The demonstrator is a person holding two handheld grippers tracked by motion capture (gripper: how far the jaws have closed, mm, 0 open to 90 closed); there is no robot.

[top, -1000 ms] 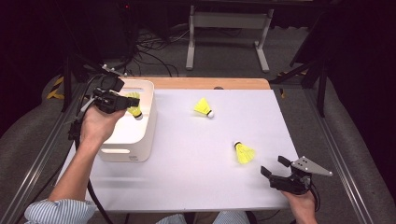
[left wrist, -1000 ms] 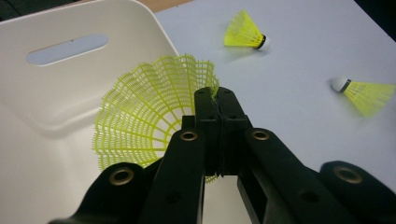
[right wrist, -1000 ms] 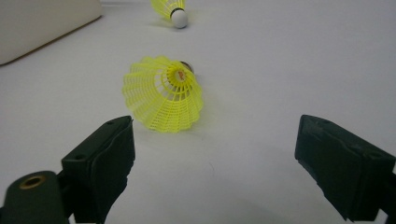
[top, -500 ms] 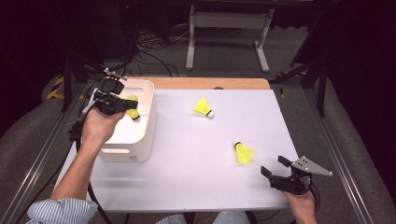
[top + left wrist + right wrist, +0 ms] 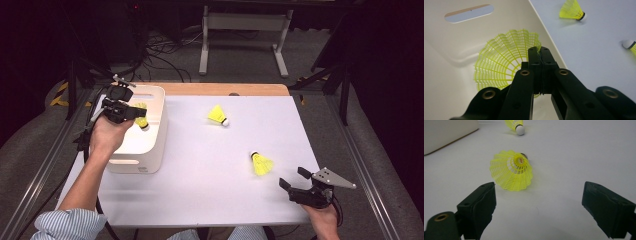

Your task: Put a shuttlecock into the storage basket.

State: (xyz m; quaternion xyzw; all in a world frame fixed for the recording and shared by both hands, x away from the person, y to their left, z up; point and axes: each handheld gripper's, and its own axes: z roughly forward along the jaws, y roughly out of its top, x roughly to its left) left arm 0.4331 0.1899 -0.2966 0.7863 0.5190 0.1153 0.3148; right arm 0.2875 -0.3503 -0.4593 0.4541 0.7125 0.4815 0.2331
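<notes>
The left claw (image 5: 539,53) pinched a yellow birdie (image 5: 504,61) by its thin skirt over the white bin (image 5: 150,145) — it could slip early — while the right claw (image 5: 295,180) stayed spread.

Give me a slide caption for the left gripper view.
Left tongs clamp a yellow shuttlecock's skirt over the white bin.

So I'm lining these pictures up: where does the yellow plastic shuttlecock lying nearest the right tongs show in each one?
High view: the yellow plastic shuttlecock lies low right of centre, just ahead of the right tongs.
Left gripper view: at the right edge, only its white cork tip.
Right gripper view: centre, skirt toward the camera.
Shared landmark: the cream plastic bin, seen in all three.
</notes>
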